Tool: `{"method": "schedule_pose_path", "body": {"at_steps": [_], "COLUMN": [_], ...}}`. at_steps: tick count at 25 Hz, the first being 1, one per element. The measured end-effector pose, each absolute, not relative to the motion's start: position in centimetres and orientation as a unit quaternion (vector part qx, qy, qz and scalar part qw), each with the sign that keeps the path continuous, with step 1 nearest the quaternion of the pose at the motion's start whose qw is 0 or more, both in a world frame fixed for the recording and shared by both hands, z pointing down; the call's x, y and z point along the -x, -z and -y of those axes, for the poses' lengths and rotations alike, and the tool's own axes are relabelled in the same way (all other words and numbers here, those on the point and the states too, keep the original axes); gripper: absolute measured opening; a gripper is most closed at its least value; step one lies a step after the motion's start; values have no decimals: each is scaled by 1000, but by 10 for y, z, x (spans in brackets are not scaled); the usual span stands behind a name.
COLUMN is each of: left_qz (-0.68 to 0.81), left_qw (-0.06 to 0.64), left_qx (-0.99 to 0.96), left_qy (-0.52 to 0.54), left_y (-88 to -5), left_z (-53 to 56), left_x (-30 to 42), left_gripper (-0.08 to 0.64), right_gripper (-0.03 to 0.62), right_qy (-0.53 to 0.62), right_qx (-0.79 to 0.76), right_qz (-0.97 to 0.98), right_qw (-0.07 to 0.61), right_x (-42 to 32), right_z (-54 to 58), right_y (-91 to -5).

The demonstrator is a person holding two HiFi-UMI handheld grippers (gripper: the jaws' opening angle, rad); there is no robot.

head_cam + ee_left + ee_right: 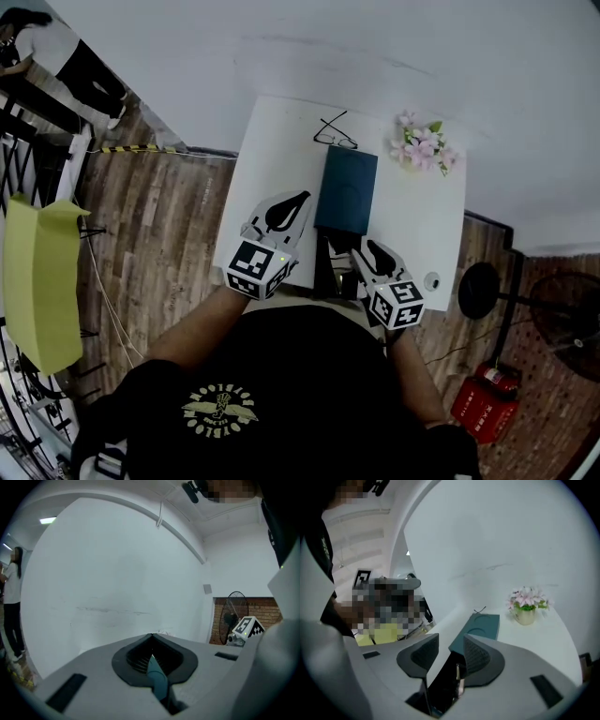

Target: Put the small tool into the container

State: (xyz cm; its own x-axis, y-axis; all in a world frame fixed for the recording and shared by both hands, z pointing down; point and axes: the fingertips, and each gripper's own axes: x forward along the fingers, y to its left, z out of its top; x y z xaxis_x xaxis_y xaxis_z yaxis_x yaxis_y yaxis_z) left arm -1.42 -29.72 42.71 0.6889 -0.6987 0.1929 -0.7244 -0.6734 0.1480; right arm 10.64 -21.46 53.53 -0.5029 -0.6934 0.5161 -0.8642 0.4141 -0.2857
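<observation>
Right hand-held gripper (pixel 451 640), jaws apart, faces container (pixel 480 626) lying lengthwise away.

A white table (pixel 281 150) stands against a white wall (pixel 328 47) on wooden flooring (pixel 169 225).

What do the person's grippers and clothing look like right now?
Both the left gripper and right gripper have light grey bodies with black ribbed pads, each bearing a white cube of black square markers. The person wears a black short-sleeved T-shirt with a yellowish emblem.
</observation>
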Motion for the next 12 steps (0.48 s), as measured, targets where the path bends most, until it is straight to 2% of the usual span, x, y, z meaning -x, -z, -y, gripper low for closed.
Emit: {"method": "schedule_pose_path", "body": {"at_steps": [2, 4, 6, 12], "left_qz": [382, 372, 354, 352], "left_qw": [107, 112, 113, 107], "left_qx": [-915, -919, -926, -928], "left_qy": [-65, -67, -63, -54], "left_y": [-426, -424, -420, -406], "left_z": [295, 291, 285, 282], "left_x": [11, 6, 0, -8], "left_gripper": [6, 6, 6, 6], "right_gripper": [127, 44, 6, 2], "right_qy": [-250, -235, -217, -176], "right_qx": [-485, -500, -510, -506], "right_qz": [827, 826, 828, 842], "right_qw": [138, 109, 82, 71], "right_x": [-112, -118, -123, -127], "right_z": [222, 228, 230, 233], "right_y": [-517, -500, -483, -454]}}
